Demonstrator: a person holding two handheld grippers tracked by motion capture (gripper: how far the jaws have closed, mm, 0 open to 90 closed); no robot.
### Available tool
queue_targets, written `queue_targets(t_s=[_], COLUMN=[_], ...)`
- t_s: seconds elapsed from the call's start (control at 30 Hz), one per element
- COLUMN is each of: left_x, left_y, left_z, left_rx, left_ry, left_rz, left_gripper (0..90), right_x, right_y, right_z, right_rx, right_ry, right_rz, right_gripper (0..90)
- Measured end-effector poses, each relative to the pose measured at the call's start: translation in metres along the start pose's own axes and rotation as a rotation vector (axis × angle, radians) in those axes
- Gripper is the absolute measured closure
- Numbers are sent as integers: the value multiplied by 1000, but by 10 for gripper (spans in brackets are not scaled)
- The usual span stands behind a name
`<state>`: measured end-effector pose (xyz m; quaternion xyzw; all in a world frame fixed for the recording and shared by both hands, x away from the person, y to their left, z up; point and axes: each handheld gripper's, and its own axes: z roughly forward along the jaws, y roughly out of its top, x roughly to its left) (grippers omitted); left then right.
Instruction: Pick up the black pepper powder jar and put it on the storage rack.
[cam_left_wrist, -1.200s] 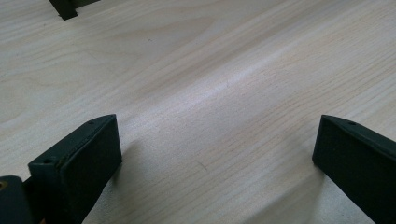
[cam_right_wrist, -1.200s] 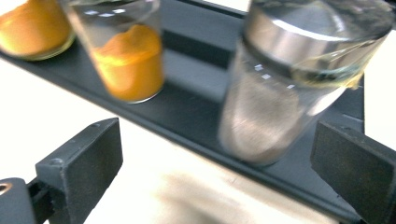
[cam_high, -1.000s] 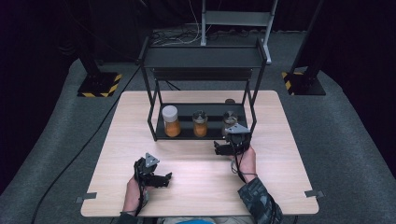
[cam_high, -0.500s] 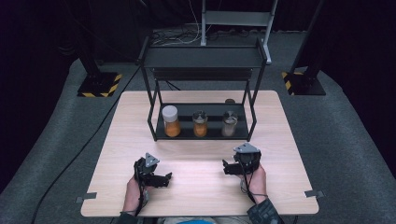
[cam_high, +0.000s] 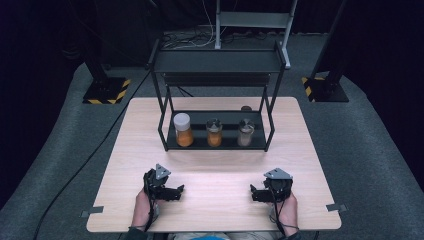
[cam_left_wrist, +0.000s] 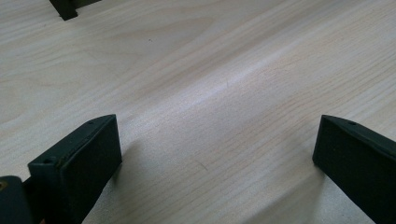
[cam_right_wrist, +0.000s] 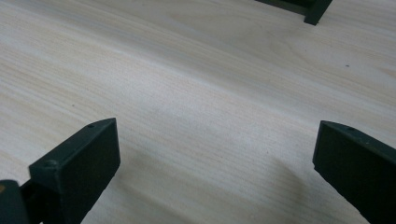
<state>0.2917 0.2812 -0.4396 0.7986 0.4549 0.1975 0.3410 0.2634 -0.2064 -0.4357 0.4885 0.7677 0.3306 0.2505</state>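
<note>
A black wire rack (cam_high: 218, 145) stands at the back middle of the wooden table (cam_high: 215, 170). On its lower shelf stand three jars: a white-lidded orange jar (cam_high: 183, 130), a small amber jar (cam_high: 214, 132) and a pale jar (cam_high: 245, 132). My left gripper (cam_high: 180, 191) rests on the table at front left, open and empty, jaws pointing right. My right gripper (cam_high: 253, 193) rests at front right, open and empty, jaws pointing left. In the left gripper view both fingers (cam_left_wrist: 79, 158) lie wide apart over bare wood. The right gripper view shows its fingers (cam_right_wrist: 81, 161) the same way.
A rack foot (cam_left_wrist: 64, 9) shows at the top left of the left gripper view, another rack foot (cam_right_wrist: 315, 11) at the top right of the right gripper view. Black stands with striped bases (cam_high: 105, 92) sit on the grey floor beside the table. A small brown object (cam_high: 246, 108) lies behind the rack.
My right gripper has drawn back from the pale jar at the rack to the front right of the table. The left gripper has stayed put.
</note>
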Motion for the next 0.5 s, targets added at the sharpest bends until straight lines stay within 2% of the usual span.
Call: queue_targets(t_s=[0.2, 0.5], left_x=[-1, 0], left_y=[0, 0], left_z=[0, 0], left_rx=[-2, 0], left_ry=[3, 1], left_rz=[4, -4], left_gripper=[6, 3], right_x=[-4, 4], right_y=[-8, -14], right_z=[-3, -5], right_rx=[-23, -53], right_ry=[12, 3], right_rz=[14, -51], right_gripper=[0, 0])
